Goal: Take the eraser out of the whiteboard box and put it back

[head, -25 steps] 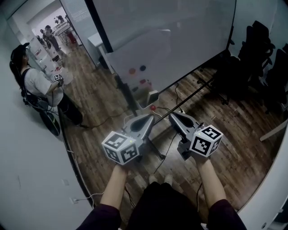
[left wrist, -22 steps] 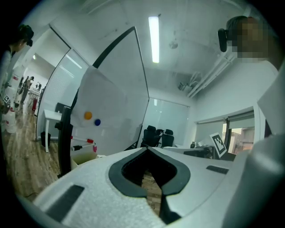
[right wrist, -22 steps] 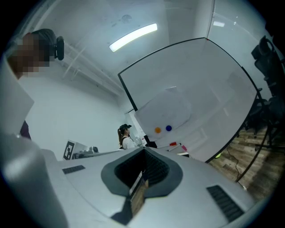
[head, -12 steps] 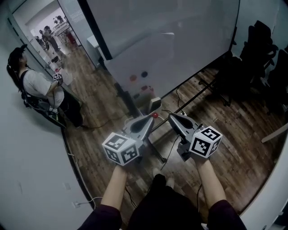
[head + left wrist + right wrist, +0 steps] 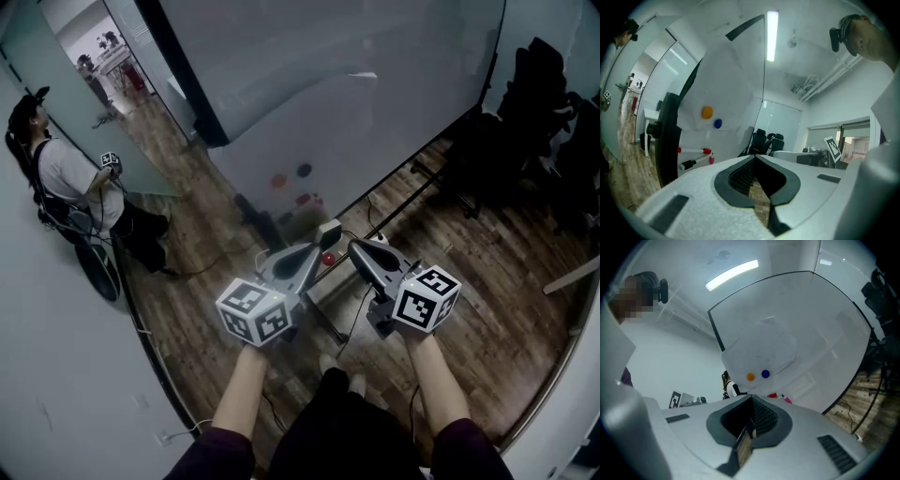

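while facing the whiteboard [image 5: 375, 103] across the wooden floor [image 5: 206, 225], holding both tools out side by side, tips toward the board and well apart from it. holding the left tool [image 5: 315, 248] pinched fully together, with nothing between the jaws but a glimpse of floor behind them. holding the right tool [image 5: 357, 245] closed the same way, likewise carrying nothing.

not finding the eraser in any view; judging it to be lying inside the pale box [image 5: 327, 231] by the lower part of the board, below the orange magnet [image 5: 707, 112] and blue magnet [image 5: 717, 123] and close to the markers [image 5: 693, 151]. treating that box as the target: lying far of both tips, almost in line with the gap between them, leaning slightly to the left tool's side. judging the left hand a touch better placed, though not by much.

being unable to tell the eraser's long axis while hidden; guessing at it running along the board's lower edge, like the markers. needing the chosen tool's jaws spread wide before any reach into the box. noting a small red round thing [image 5: 328, 259] just near of the box, kind unclear.
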